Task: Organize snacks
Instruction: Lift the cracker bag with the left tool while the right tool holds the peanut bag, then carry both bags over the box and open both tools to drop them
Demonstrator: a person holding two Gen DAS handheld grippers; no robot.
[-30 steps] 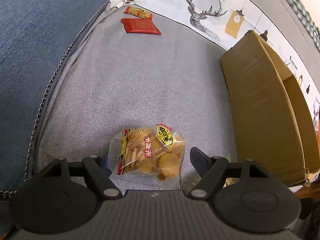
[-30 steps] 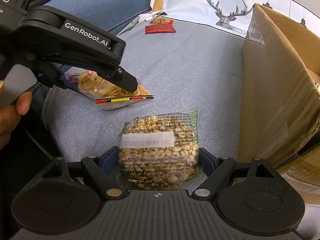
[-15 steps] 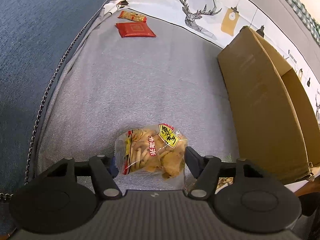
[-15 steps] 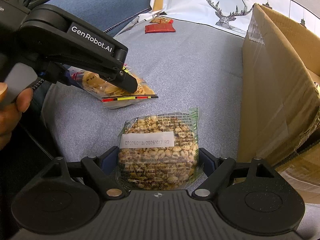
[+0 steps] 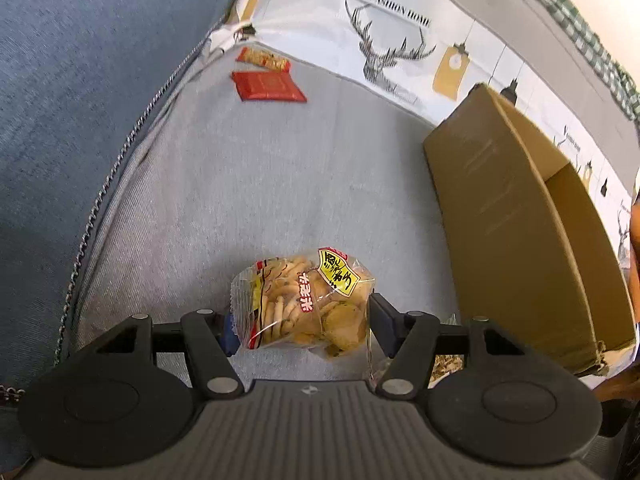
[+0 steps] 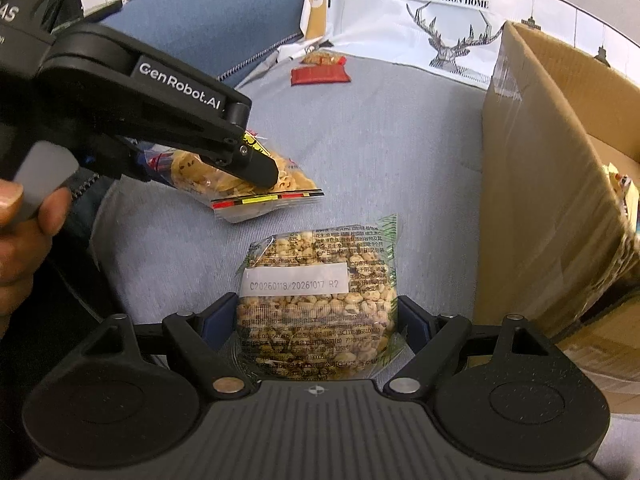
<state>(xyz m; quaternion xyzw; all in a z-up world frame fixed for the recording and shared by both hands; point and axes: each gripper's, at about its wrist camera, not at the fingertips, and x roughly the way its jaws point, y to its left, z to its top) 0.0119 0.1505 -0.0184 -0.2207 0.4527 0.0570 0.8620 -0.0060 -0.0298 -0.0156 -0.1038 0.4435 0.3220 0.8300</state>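
Observation:
A clear bag of round crackers [image 5: 304, 300] with a yellow label sits between the fingers of my left gripper [image 5: 304, 320], and both pads press its sides. In the right wrist view that cracker bag [image 6: 288, 188] hangs tilted from the left gripper's fingers [image 6: 256, 168], just above the grey seat. My right gripper [image 6: 316, 316] is shut on a bag of puffed nuts [image 6: 316, 264] with a white date label, its pads against both edges. An open cardboard box [image 6: 552, 160] stands to the right, also seen as the cardboard box [image 5: 520, 220] in the left wrist view.
A red packet [image 5: 268, 86] and an orange snack packet [image 5: 262, 59] lie at the far end of the grey sofa seat [image 5: 280, 168]. A blue cushion [image 5: 80, 100] rises on the left. A deer-print cloth [image 5: 400, 40] covers the back. A hand [image 6: 24, 232] holds the left gripper.
The left gripper's jaws closed onto the cracker bag, and the bag now sits tilted and slightly raised. The right gripper and its nut bag have not moved.

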